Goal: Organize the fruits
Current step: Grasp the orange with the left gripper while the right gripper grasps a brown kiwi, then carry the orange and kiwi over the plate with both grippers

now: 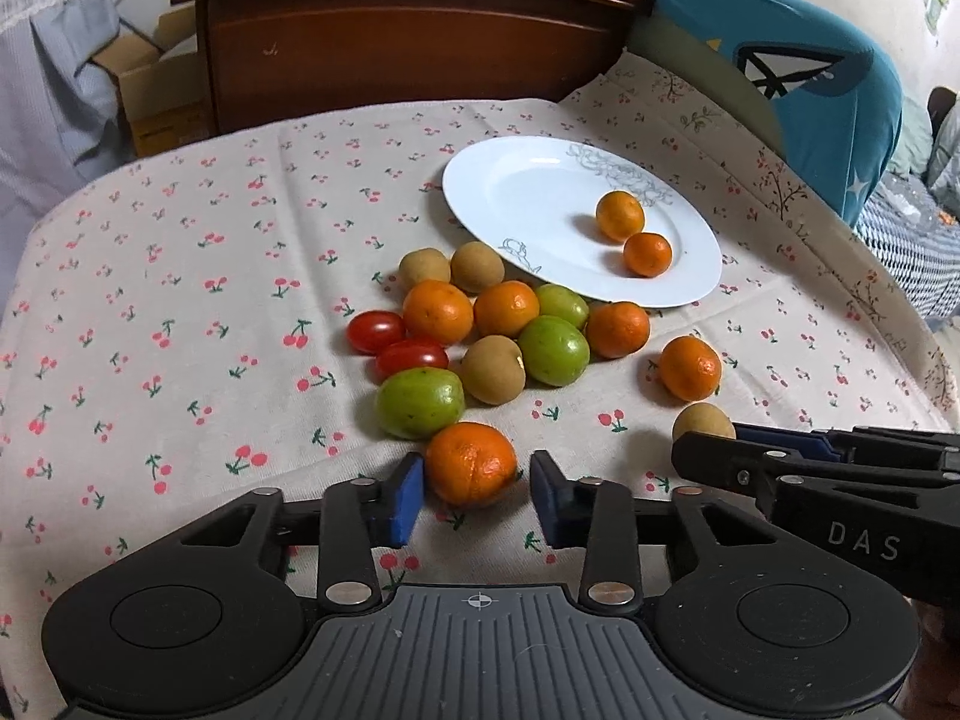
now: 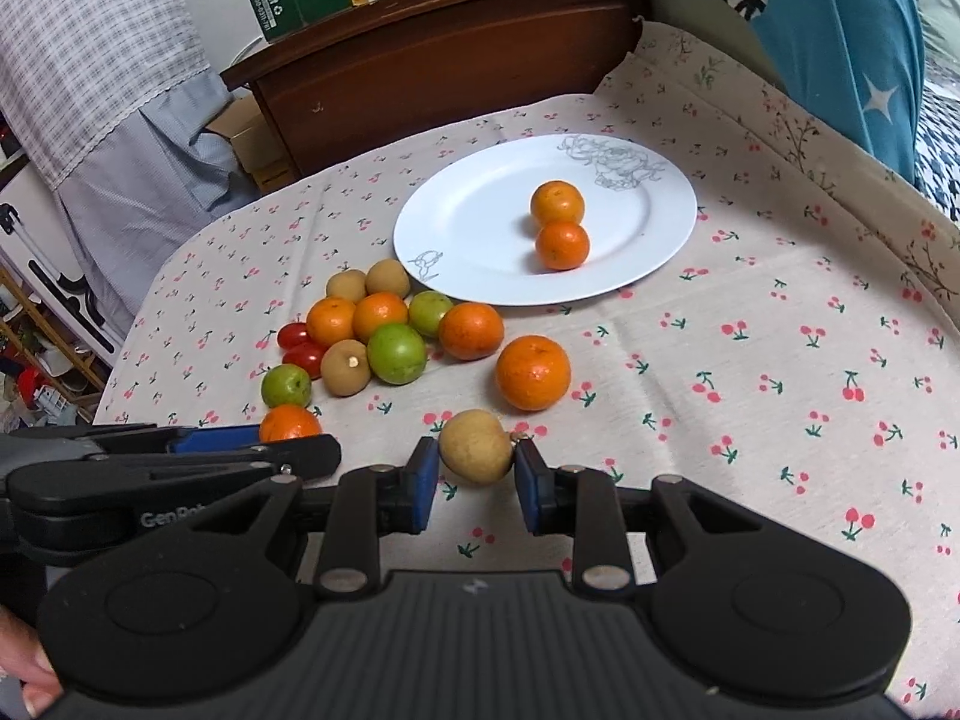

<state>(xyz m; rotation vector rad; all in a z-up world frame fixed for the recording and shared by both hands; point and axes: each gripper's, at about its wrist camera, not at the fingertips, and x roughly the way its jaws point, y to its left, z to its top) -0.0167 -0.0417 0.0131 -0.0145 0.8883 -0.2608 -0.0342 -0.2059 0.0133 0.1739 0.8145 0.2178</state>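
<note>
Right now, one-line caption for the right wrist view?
Right gripper straddles a longan; two oranges on the plate.

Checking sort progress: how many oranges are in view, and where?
7. Two oranges lie on the plate, three sit in the pile beside it, one lies alone right of the pile, one sits between the left gripper's open fingers. None seems hidden.

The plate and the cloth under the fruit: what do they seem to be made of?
The plate looks like glazed ceramic, perhaps melamine: smooth, glossy white, with a grey line-drawn flower at the rim. The cloth looks like woven cotton or linen: matte beige, with visible creases and printed red cherries.
</note>
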